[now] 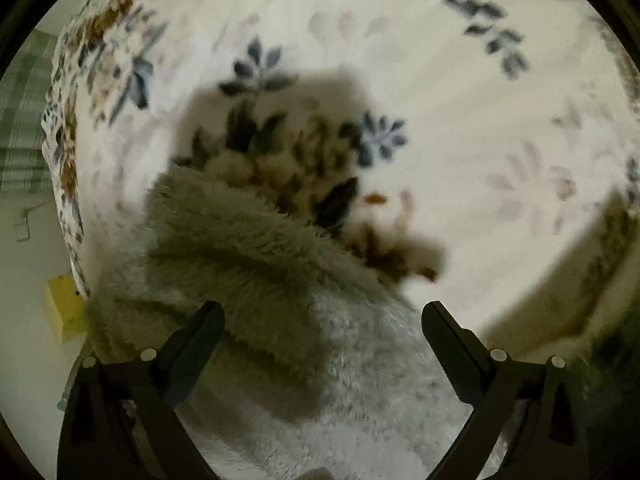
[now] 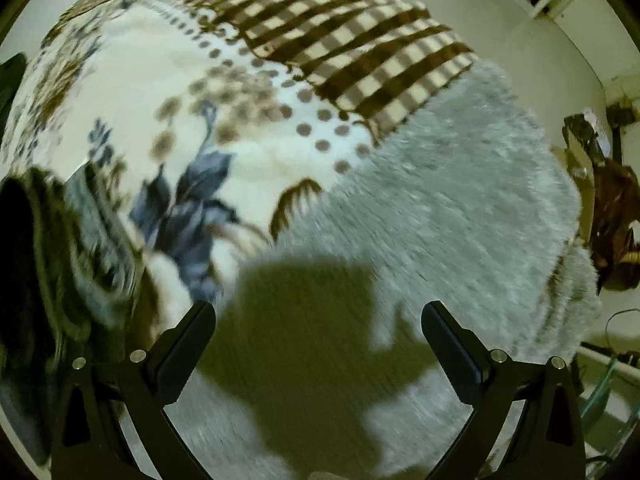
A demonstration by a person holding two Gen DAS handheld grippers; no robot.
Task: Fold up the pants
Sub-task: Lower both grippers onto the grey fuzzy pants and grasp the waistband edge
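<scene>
**Both hand-held grippers hovering wide over the fluffy pants**

The pants (image 1: 288, 280), grey and shaggy, are lying on the bed's floral blanket (image 1: 460, 92); in the left wrist view one edge is already lying doubled over itself, and in the right wrist view they (image 2: 440, 200) are spreading flat toward the bed's edge. Your left hand-held gripper (image 1: 322, 312) is standing wide above the pile, holding nothing, and your right hand-held gripper (image 2: 318, 312) is equally wide and empty, casting its shadow on the fabric.

You are probably lining up the next grasp. Aim to pinch the full thickness of an edge with each side, matching heights so the fold lands square; the long pile will likely slip, so bite deep.

A brown checked blanket (image 2: 360, 40) is lying just beyond the pants. Pale floor is showing past the bed, with a yellow object (image 1: 64, 304) in the left view and blurred clutter at the right.
</scene>
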